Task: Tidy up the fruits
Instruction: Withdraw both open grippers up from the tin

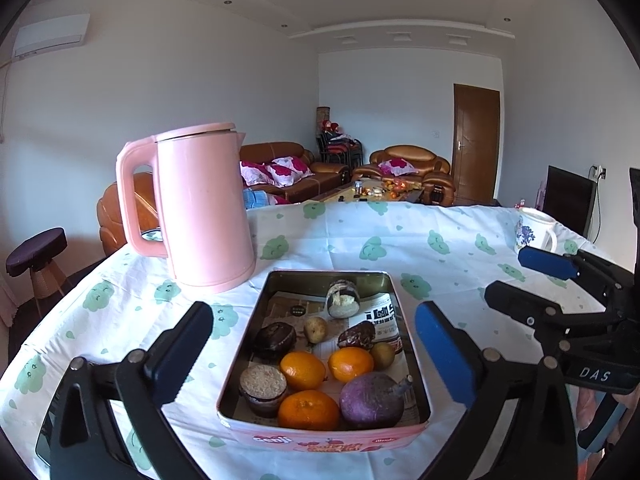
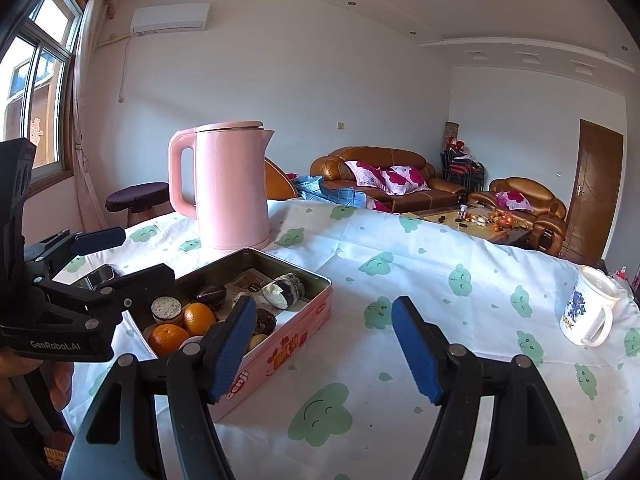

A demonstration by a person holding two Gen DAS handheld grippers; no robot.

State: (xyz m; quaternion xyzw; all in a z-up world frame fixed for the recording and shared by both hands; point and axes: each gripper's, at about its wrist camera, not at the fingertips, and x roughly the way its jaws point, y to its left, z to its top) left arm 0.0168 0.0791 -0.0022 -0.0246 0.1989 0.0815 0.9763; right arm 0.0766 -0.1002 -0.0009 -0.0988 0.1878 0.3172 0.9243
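Observation:
A pink metal tin (image 1: 280, 438) sits on the table, holding three oranges (image 1: 303, 370), a purple round fruit (image 1: 372, 400), two small pears (image 1: 315, 329), chocolate cakes (image 1: 275, 339) and a wrapped roll (image 1: 342, 300). My left gripper (image 1: 316, 356) is open and empty, its fingers either side of the tin's near end. My right gripper (image 2: 324, 354) is open and empty, over the cloth just right of the tin (image 2: 280, 352); it also shows in the left wrist view (image 1: 520, 280). The oranges (image 2: 198, 318) show in the right wrist view too.
A pink kettle (image 1: 204, 208) stands behind the tin at the left. A white mug (image 2: 588, 312) with blue print stands at the table's right edge. The table has a white cloth (image 2: 360, 400) with green cloud prints. Sofas and a stool lie beyond.

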